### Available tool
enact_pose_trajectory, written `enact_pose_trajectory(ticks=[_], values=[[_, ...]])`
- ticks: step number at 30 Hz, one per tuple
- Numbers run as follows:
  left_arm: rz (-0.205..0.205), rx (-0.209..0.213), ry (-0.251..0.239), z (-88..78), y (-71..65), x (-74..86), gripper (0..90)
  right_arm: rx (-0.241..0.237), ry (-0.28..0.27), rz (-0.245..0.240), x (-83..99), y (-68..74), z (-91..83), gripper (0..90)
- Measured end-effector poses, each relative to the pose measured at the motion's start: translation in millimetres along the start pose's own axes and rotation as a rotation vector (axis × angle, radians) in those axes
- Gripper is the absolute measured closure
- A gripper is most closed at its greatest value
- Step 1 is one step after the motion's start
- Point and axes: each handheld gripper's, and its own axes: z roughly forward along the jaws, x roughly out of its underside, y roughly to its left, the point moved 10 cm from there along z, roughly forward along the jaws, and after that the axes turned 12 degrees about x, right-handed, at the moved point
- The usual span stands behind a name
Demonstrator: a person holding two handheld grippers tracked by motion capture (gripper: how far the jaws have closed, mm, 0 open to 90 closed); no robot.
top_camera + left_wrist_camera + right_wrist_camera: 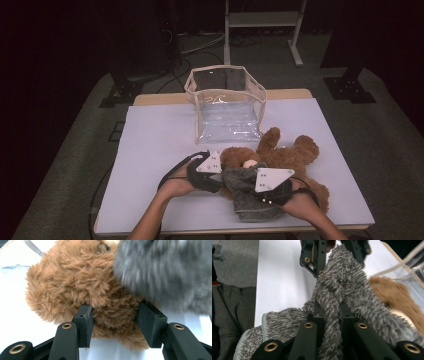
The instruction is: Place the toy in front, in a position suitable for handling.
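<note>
A brown teddy bear [292, 155] lies on the white table [155, 145] near the front. Over its head end is draped a grey fuzzy cloth [245, 195]. My left gripper [221, 176] comes in from the left; in the left gripper view its jaws [113, 322] press on a lump of the bear's fur [82, 285], with the grey cloth [170, 272] just above to the right. From the right, my right gripper [250, 186] is shut on a bunched fold of the grey cloth [342, 287], which runs up between the jaws [333, 312] toward the left gripper [332, 255].
A clear plastic bag with a beige rim [227, 102] stands open at the back middle of the table, just behind the bear. Dark floor, cables and a stand's legs [262, 35] lie beyond the far edge.
</note>
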Motion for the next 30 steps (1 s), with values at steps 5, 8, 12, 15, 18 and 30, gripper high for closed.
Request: enact_pose_trajectory(ticks=[5,8,12,15,18,30], values=[[0.000,0.000,-0.006,-1.6,0.7,2.1,48.9,-0.004,0.008,-0.008,6.3,0.6,3.1,79.6],[0.006,-0.001,-0.013,-1.5,-0.1,-0.1,48.9,0.024,0.007,0.000,13.5,-4.8,-9.3,79.7],[0.007,0.000,-0.010,1.1,-1.7,-2.3,48.6,0.067,-0.020,0.023,6.6,-19.6,-22.8,79.6],[0.015,0.002,0.003,2.1,-2.5,-0.9,48.5,0.088,-0.044,0.033,-4.0,-31.0,-24.0,79.6],[0.011,0.006,0.002,1.3,-2.1,0.4,48.4,0.078,-0.056,0.062,-8.4,-39.9,-23.2,79.6],[0.026,-0.016,-0.020,-7.3,0.8,-10.5,46.8,0.025,0.012,0.163,24.5,-53.6,-35.1,79.5]])
